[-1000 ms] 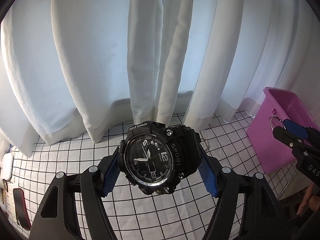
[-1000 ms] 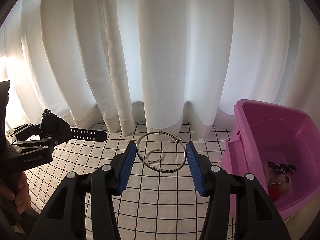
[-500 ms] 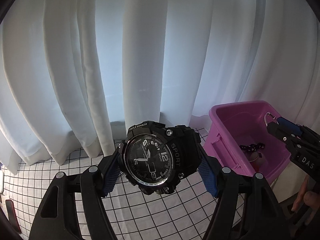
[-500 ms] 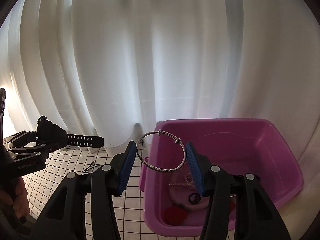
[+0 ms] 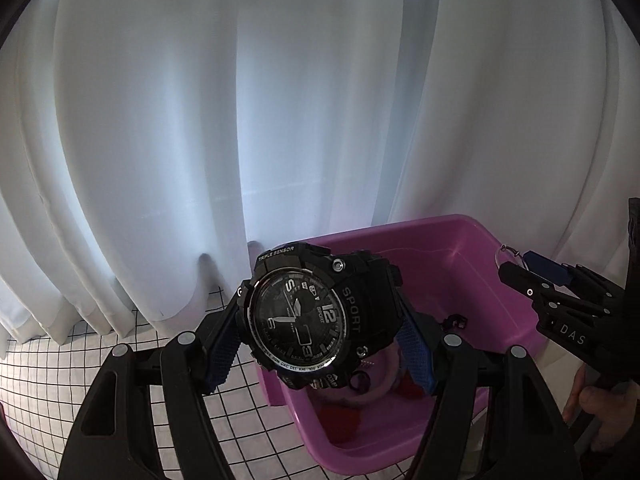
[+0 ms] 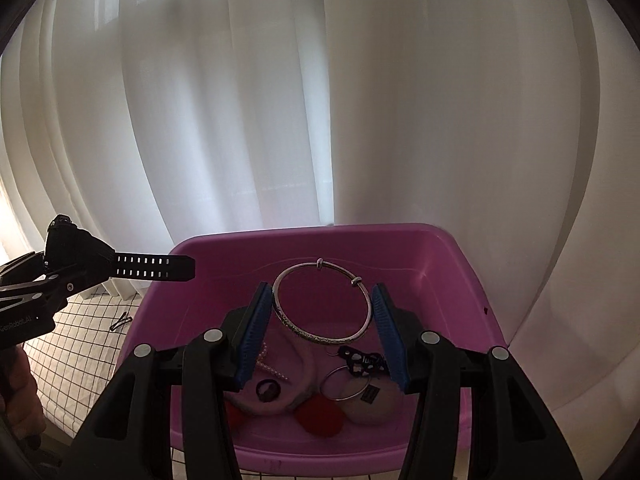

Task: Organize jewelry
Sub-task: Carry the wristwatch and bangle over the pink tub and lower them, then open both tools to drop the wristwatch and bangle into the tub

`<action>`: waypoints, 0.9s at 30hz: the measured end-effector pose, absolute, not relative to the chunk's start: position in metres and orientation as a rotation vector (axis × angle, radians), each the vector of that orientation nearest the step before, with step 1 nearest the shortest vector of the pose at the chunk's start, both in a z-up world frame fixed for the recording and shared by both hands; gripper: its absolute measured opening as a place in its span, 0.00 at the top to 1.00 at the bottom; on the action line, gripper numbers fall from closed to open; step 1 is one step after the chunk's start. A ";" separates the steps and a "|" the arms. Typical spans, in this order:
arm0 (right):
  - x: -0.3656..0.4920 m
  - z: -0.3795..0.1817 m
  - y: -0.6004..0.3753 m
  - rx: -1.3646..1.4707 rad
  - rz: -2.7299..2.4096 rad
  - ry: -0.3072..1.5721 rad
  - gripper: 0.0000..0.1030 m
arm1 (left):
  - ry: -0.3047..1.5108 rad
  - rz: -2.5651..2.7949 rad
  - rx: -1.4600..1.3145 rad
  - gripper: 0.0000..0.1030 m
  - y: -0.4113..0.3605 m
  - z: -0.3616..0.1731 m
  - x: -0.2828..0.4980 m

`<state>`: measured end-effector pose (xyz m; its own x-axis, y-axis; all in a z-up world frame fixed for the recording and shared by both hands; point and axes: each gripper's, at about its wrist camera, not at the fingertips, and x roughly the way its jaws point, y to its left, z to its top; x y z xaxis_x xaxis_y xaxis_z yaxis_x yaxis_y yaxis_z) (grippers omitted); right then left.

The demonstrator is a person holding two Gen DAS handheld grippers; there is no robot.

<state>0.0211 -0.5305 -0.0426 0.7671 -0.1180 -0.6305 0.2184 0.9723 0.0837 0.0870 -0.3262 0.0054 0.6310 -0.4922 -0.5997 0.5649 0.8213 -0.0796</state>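
Note:
My left gripper (image 5: 320,332) is shut on a black sport watch (image 5: 316,316) and holds it in the air over the near left corner of the pink bin (image 5: 460,240). In the right wrist view the watch strap (image 6: 152,267) sticks out over the bin's left rim. My right gripper (image 6: 322,316) is shut on a silver bangle (image 6: 322,304) and holds it above the middle of the pink bin (image 6: 452,248). The bin holds several pieces: a pearl string (image 6: 272,364), rings, a dark charm and red items.
White curtains hang right behind the bin. The bin stands on a white cloth with a black grid (image 5: 48,364). A small dark hair clip (image 6: 120,322) lies on the cloth left of the bin. The right gripper (image 5: 552,292) shows at the right edge of the left wrist view.
Both grippers have swung right, toward the pink bin. The watch and the bangle now hang over the bin instead of over the grid cloth.

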 end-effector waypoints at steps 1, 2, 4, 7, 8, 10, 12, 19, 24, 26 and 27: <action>0.023 -0.046 -0.537 0.160 -0.178 0.685 0.52 | 0.648 -0.597 0.129 0.34 -0.335 0.003 0.085; 0.024 -0.050 -0.543 0.164 -0.172 0.702 0.52 | 0.645 -0.585 0.139 0.34 -0.344 -0.001 0.084; 0.032 -0.058 -0.552 0.175 -0.165 0.727 0.52 | 0.668 -0.572 0.136 0.34 -0.360 -0.010 0.085; 0.039 -0.069 -0.562 0.181 -0.147 0.761 0.52 | 0.735 -0.560 0.119 0.34 -0.377 -0.027 0.091; 0.044 -0.073 -0.563 0.178 -0.141 0.774 0.52 | 0.755 -0.552 0.122 0.34 -0.382 -0.032 0.094; 0.051 -0.082 -0.563 0.179 -0.130 0.800 0.52 | 0.792 -0.533 0.127 0.34 -0.390 -0.042 0.098; 0.058 -0.090 -0.566 0.180 -0.123 0.830 0.52 | 0.825 -0.521 0.119 0.34 -0.396 -0.050 0.104; 0.074 -0.114 -0.573 0.191 -0.102 0.913 0.52 | 0.917 -0.482 0.130 0.34 -0.411 -0.068 0.116; 0.079 -0.122 -0.579 0.181 -0.117 0.948 0.51 | 0.987 -0.451 0.122 0.33 -0.416 -0.080 0.127; 0.081 -0.123 -0.582 0.182 -0.119 0.959 0.40 | 0.983 -0.435 0.129 0.32 -0.416 -0.081 0.126; 0.081 -0.123 -0.582 0.181 -0.123 0.955 0.35 | 0.969 -0.427 0.137 0.27 -0.416 -0.079 0.125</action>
<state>0.0812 -0.5819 -0.1229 0.5722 -0.0247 -0.8198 0.1841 0.9779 0.0990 0.1252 -0.4163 -0.0791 0.4909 -0.2899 -0.8216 0.4107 0.9087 -0.0753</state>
